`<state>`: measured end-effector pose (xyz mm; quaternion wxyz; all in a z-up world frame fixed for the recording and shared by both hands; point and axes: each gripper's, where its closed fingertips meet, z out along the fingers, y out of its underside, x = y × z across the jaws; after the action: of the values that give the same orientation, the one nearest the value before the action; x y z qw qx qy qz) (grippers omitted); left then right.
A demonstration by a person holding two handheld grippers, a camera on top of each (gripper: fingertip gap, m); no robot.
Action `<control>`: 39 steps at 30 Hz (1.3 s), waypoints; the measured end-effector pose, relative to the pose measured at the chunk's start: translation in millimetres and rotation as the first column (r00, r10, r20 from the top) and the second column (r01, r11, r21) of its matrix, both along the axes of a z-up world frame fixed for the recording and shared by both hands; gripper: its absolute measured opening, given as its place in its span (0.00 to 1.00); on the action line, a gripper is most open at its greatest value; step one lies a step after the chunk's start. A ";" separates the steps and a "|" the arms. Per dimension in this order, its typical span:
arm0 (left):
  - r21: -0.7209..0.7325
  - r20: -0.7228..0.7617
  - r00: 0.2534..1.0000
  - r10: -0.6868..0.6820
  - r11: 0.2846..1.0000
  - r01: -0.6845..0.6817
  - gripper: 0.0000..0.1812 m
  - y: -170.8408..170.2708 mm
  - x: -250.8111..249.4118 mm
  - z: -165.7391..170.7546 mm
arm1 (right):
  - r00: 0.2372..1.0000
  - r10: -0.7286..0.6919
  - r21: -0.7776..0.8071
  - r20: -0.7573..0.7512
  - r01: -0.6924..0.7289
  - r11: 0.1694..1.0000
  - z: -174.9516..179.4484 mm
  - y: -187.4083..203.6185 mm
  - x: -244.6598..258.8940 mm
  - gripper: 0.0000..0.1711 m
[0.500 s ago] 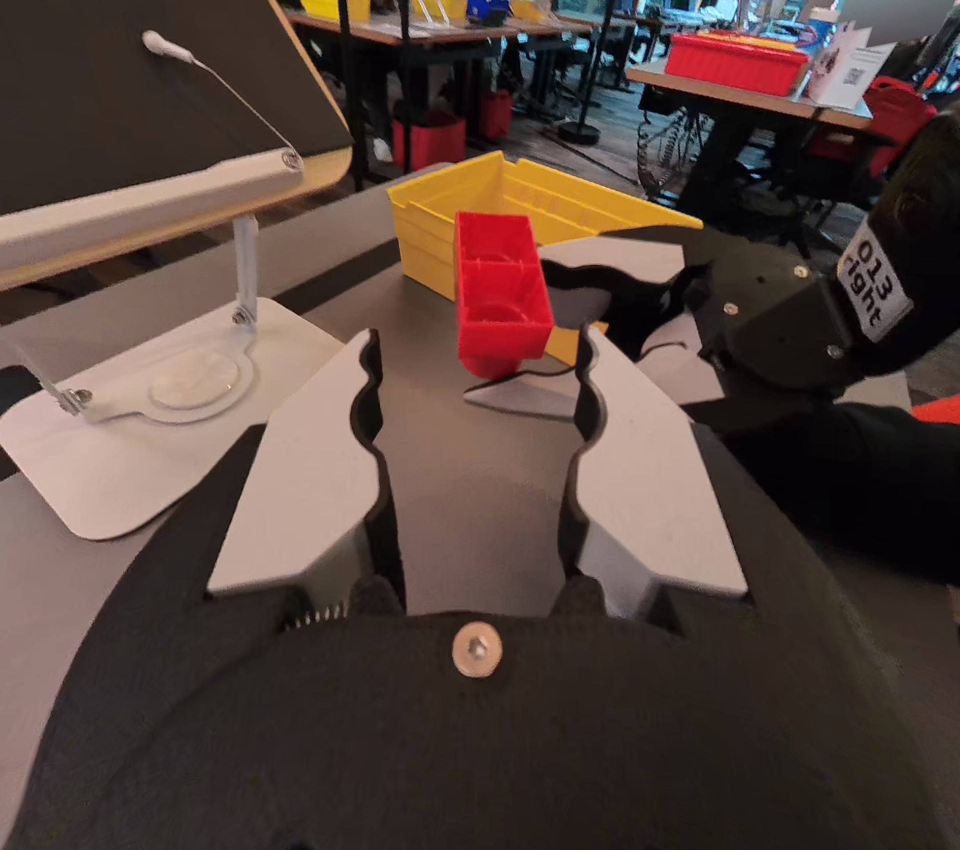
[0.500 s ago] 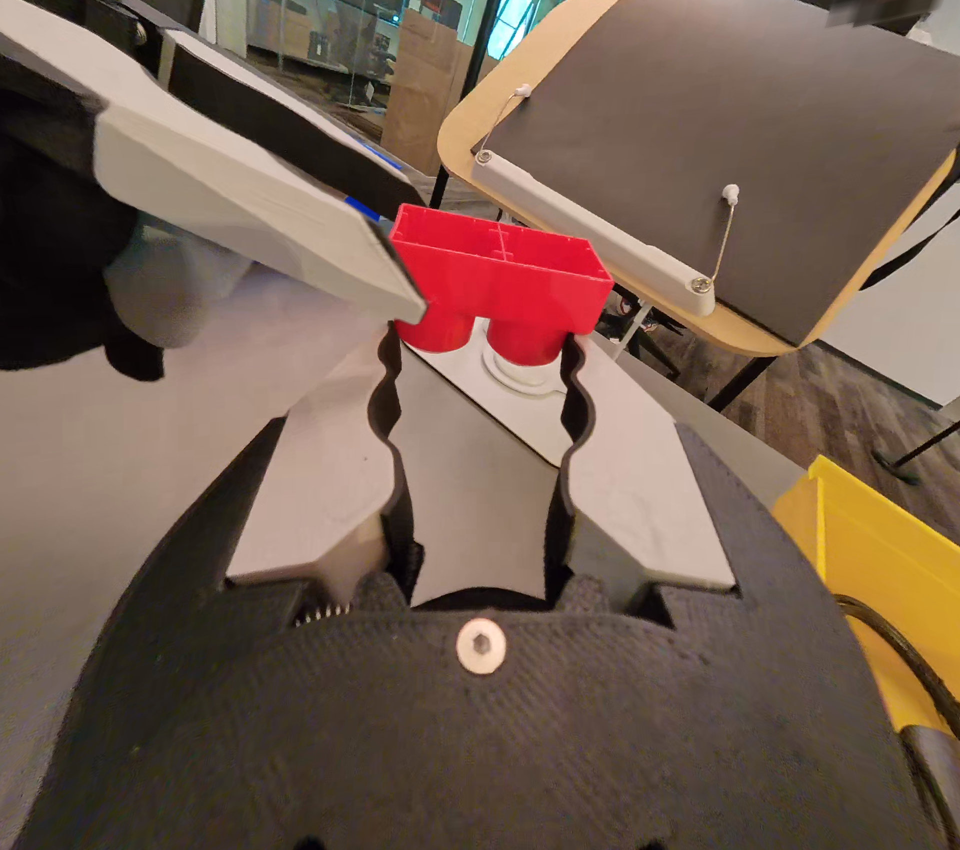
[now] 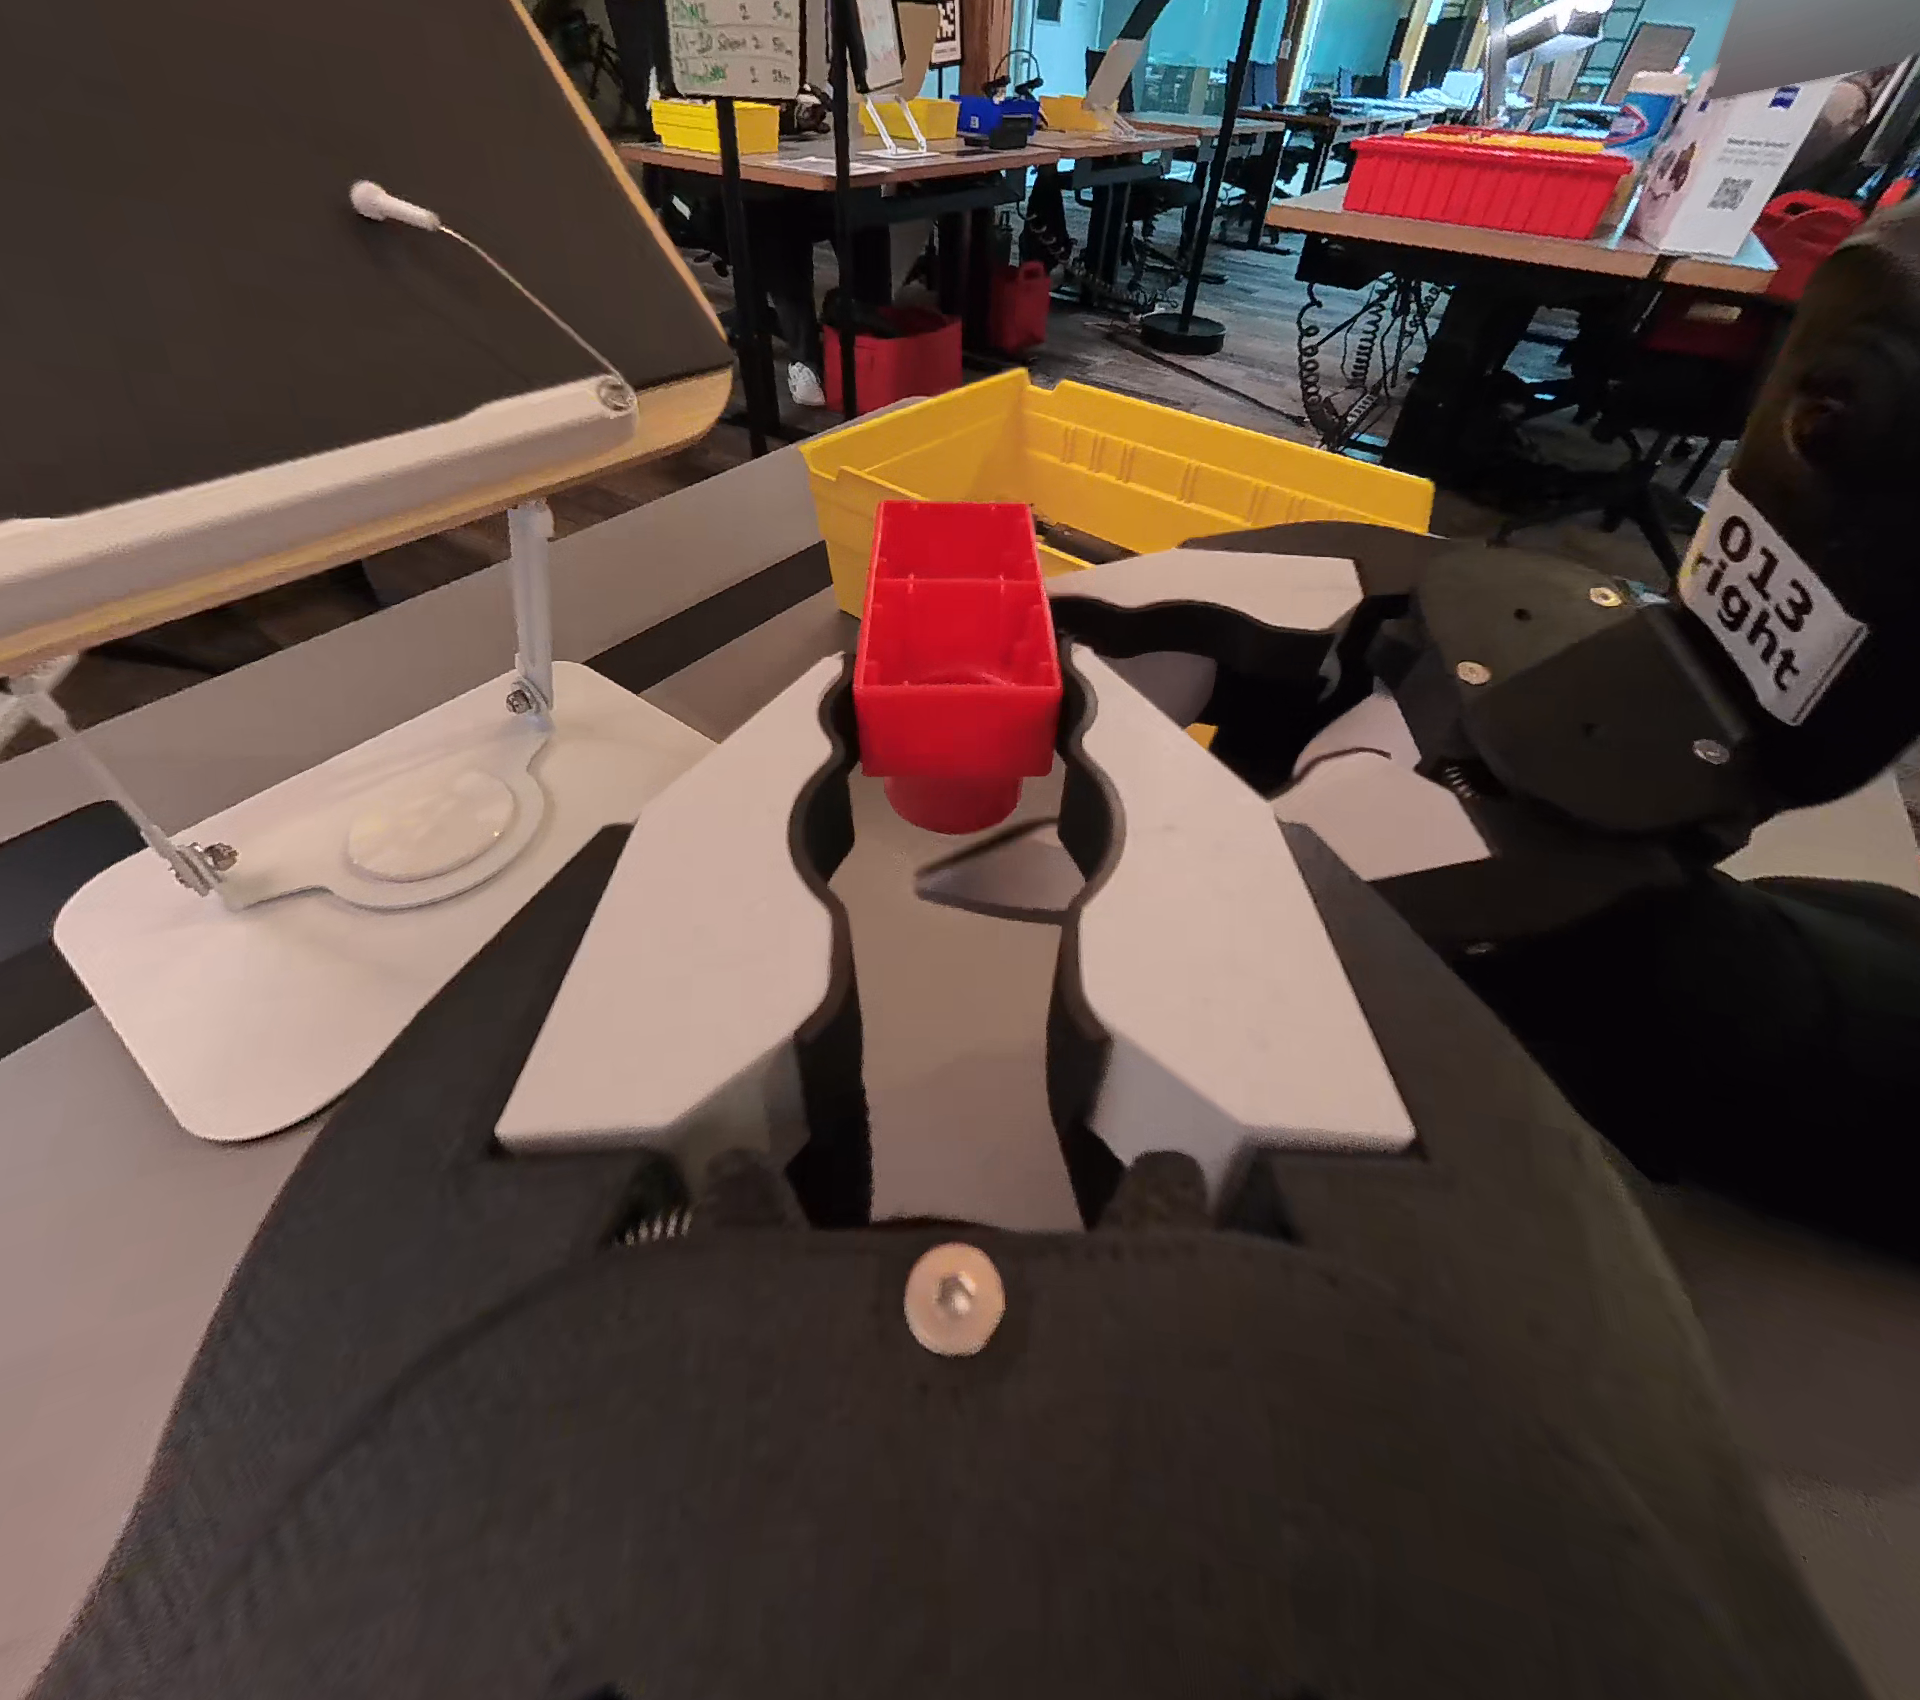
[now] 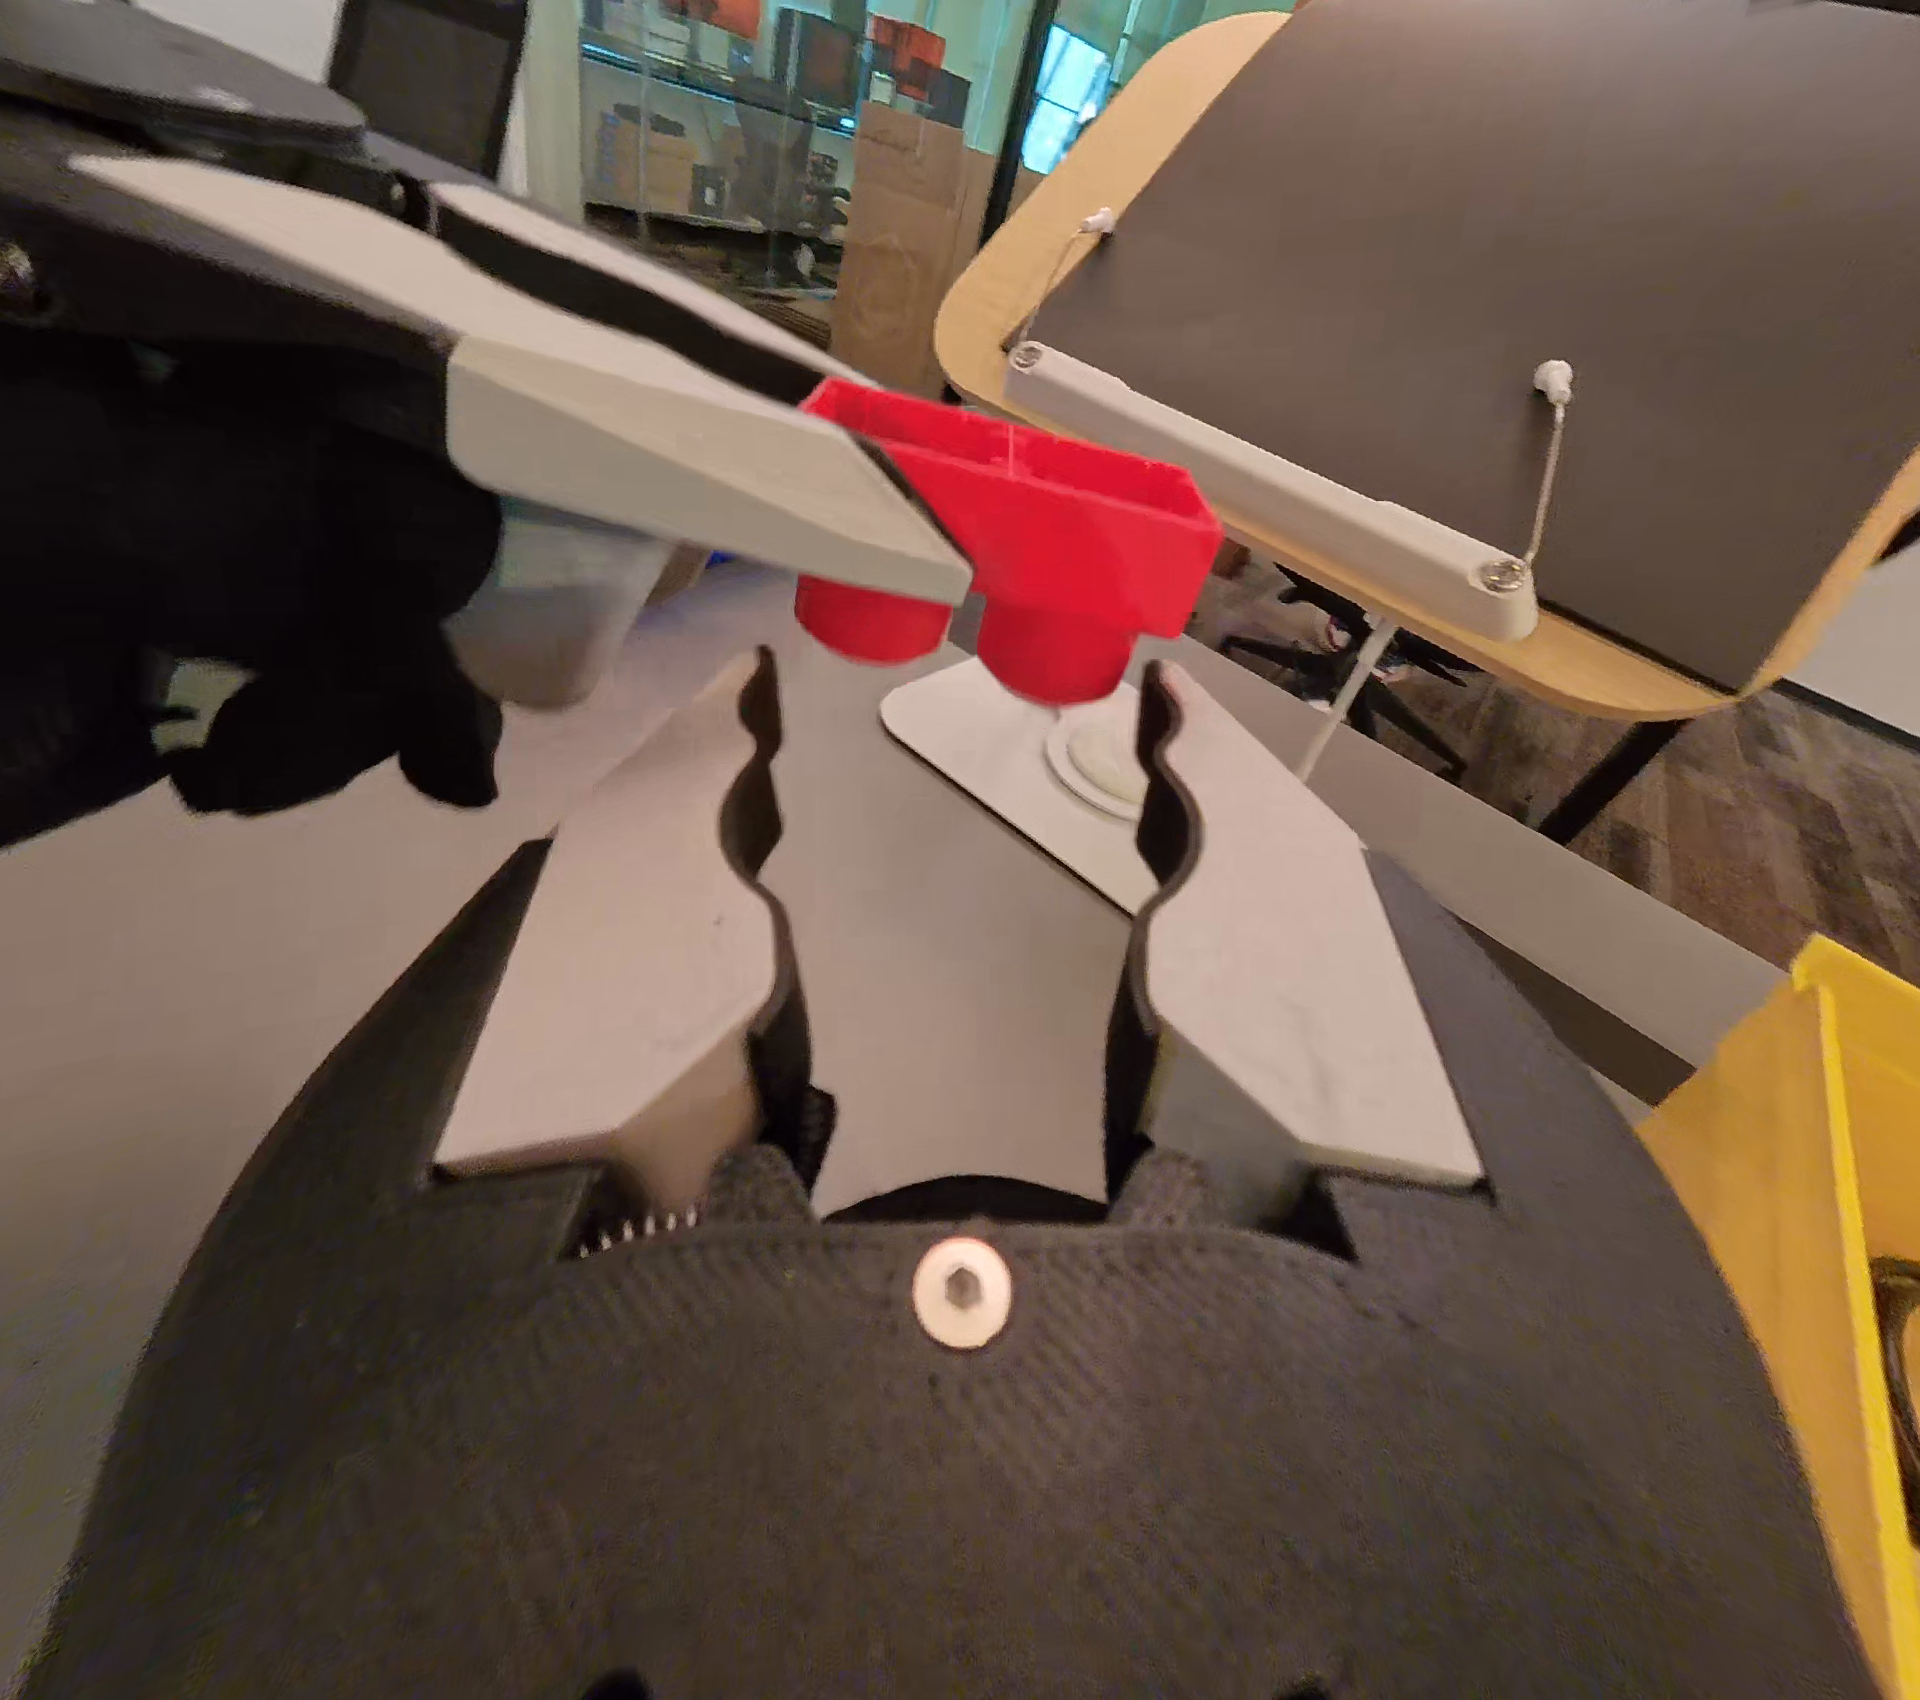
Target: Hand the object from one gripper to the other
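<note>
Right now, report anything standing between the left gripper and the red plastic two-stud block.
Nothing visible. The left gripper has its fingers pressed directly against the sides of the red plastic two-stud block. The right gripper has its tips by the studs, not in between.

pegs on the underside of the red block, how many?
2. One peg sits under the end of the red block gripped by the left tongs; the other under the free end, near the right tongs. None seem hidden.

You have two grippers, left (image 3: 956, 715) and right (image 4: 956, 694), one red block (image 3: 951, 674), one yellow bin (image 3: 1122, 476) behind it, and one tilted board stand (image 3: 312, 861).
</note>
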<state>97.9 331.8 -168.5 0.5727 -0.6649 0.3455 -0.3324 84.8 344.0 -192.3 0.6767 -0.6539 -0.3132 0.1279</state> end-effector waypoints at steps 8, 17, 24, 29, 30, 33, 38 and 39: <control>0.012 -0.099 0.968 -0.231 0.972 0.234 0.19 -17.8 -20.8 11.7 | 0.934 0.356 -0.033 -0.023 -0.356 0.934 -1.3 -30.0 -10.2 0.39; -0.112 -0.072 0.848 -0.524 0.850 0.516 0.19 -57.0 -24.6 -1.2 | 0.747 0.616 0.023 -0.249 -0.632 0.775 27.7 -66.2 -3.4 0.29; -0.125 -0.060 0.805 -0.590 0.805 0.580 0.19 -69.7 -23.8 -10.2 | 0.680 0.680 0.007 -0.273 -0.705 0.709 25.5 -79.0 -9.0 0.24; -0.126 -0.061 0.789 -0.611 0.789 0.601 0.19 -74.8 -22.6 -13.0 | 0.685 0.685 -0.012 -0.247 -0.709 0.705 19.4 -80.6 -13.3 0.20; -0.127 -0.061 0.788 -0.613 0.788 0.603 0.19 -74.9 -22.6 -13.8 | 0.686 0.685 -0.014 -0.244 -0.709 0.705 18.9 -80.5 -13.3 0.20; -0.125 -0.045 0.800 -0.599 0.798 0.590 0.19 -71.4 -21.7 -13.7 | 0.700 0.669 -0.015 -0.249 -0.694 0.720 18.6 -76.7 -12.8 0.20; -0.084 -0.019 0.881 -0.474 0.878 0.471 0.27 -48.7 -22.7 -9.6 | 0.733 0.587 0.004 -0.345 -0.624 0.782 26.2 -57.8 -4.0 0.20; -0.062 -0.020 0.899 -0.438 0.898 0.436 0.28 -44.3 -23.7 -8.4 | 0.731 0.562 0.002 -0.387 -0.609 0.793 28.1 -52.6 -0.3 0.20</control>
<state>74.2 287.5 -176.9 0.4586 -0.5917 0.4859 -0.4510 84.5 291.4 -164.2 0.6056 -0.5266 -0.3623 0.4739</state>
